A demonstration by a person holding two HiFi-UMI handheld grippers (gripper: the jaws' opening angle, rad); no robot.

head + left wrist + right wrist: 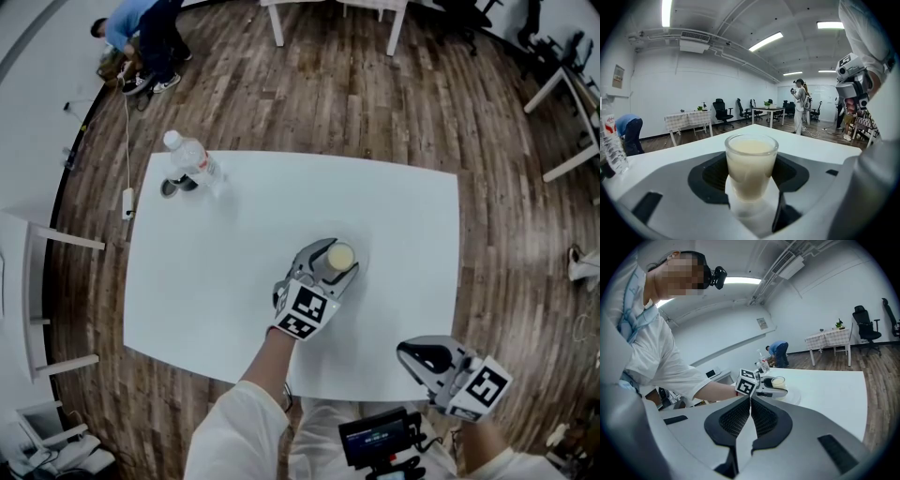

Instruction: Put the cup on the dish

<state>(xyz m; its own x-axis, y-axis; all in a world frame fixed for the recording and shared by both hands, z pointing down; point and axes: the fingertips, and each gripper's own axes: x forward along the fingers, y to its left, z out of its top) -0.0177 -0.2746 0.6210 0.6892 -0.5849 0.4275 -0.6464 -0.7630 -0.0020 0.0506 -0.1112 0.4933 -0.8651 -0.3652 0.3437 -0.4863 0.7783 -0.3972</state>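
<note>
A small glass cup (pixel 340 256) of creamy liquid stands upright between the jaws of my left gripper (pixel 337 260), near the middle of the white table (pixel 216 281). In the left gripper view both black pads touch the cup (pixel 751 164), and a white dish (pixel 750 207) lies right under it. From the right gripper view the cup (pixel 778 382) sits over the round dish (pixel 796 394); whether it rests on it I cannot tell. My right gripper (pixel 403 352) is shut and empty, off the table's near right edge.
A plastic water bottle (pixel 192 161) and a small dark object (pixel 173 186) are at the table's far left corner. A person (pixel 141 37) crouches on the wooden floor beyond it. White tables and office chairs stand further back.
</note>
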